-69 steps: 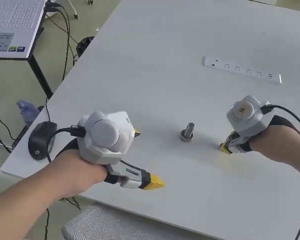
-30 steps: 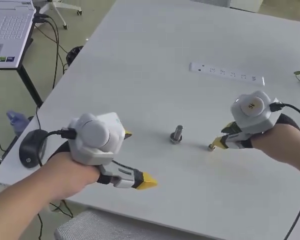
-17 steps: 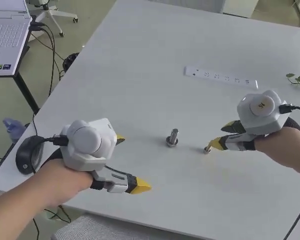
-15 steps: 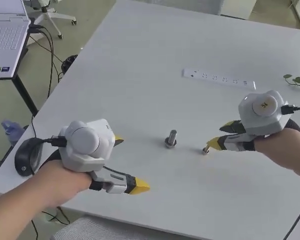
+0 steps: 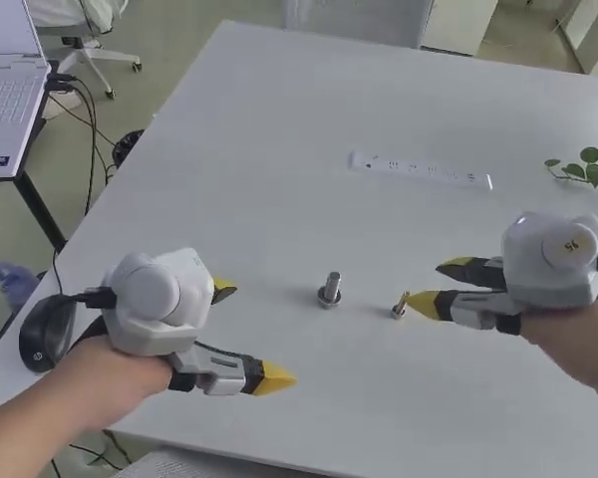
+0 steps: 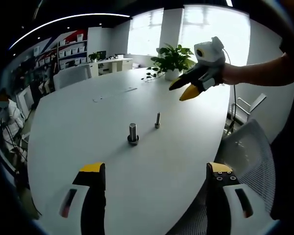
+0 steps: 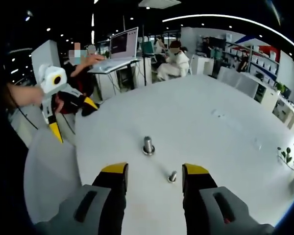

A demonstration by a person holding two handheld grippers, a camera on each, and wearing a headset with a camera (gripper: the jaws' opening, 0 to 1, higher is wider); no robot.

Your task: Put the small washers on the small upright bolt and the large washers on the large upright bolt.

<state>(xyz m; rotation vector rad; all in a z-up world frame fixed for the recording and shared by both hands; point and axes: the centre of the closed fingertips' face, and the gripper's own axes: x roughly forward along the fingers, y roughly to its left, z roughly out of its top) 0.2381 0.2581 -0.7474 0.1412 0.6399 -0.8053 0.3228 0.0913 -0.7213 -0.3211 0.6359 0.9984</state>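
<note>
Left gripper [image 5: 249, 334]: my jaws spread wide | right gripper [image 5: 434, 284]: my jaws spread, near small bolt [image 5: 400, 306] | large bolt [image 5: 329, 290] upright mid-counter [image 5: 279, 149] | head view: power strip [image 5: 419, 169] behind.

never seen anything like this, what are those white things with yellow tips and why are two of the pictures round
No robot here: a person holds a handheld gripper in each hand, white with yellow-tipped jaws: the left gripper and the right gripper. The rectangular picture comes from a headset camera looking down; each round one comes from a fisheye camera riding on a gripper. On the white table stand a large upright silver bolt and a small upright silver bolt, with a white power strip further back. Both grippers are open and hold nothing.
</note>
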